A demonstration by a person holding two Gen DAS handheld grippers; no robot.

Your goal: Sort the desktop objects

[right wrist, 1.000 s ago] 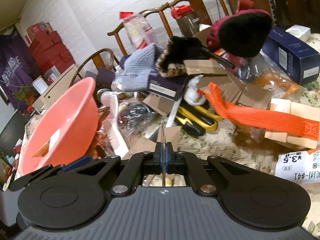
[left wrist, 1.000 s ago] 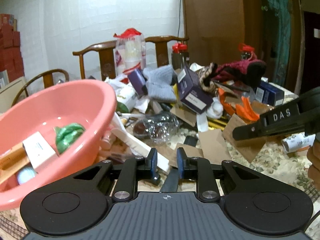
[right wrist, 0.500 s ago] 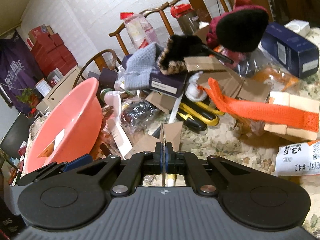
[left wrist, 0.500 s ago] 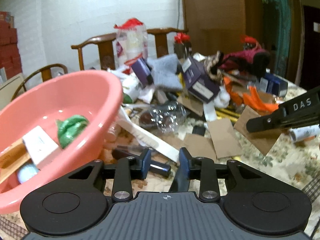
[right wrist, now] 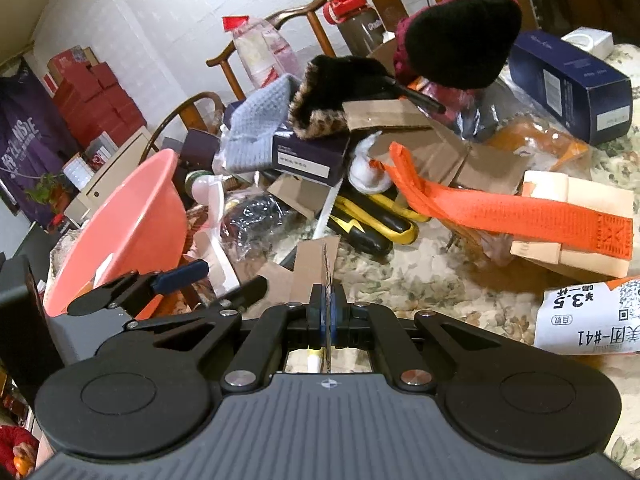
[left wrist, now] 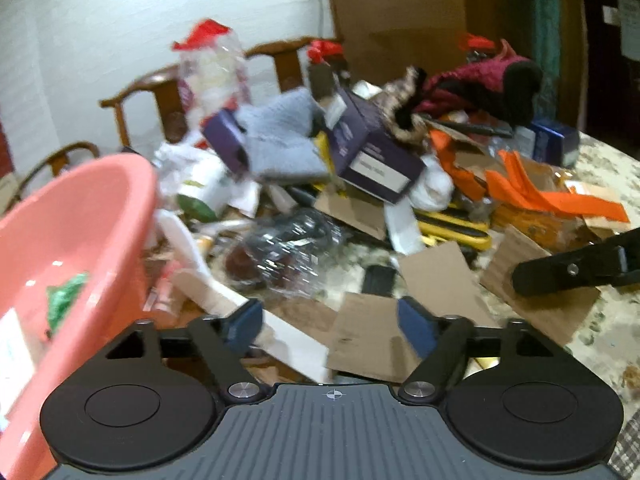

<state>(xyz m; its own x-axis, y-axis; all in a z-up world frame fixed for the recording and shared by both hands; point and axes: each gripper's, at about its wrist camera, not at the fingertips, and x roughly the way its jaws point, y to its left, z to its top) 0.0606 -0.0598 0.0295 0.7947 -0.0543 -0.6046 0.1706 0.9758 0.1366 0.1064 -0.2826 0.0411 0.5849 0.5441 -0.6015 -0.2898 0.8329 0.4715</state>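
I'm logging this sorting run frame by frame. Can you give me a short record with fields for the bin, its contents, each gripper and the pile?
bin: pink basin, at the left edge of the table
bin contents: green object, white card partly visible
left gripper: jaws open, just been opening, nothing gripped, over cardboard scraps
right gripper: shut on cardboard piece
pile: purple box, grey knit cloth, orange strap
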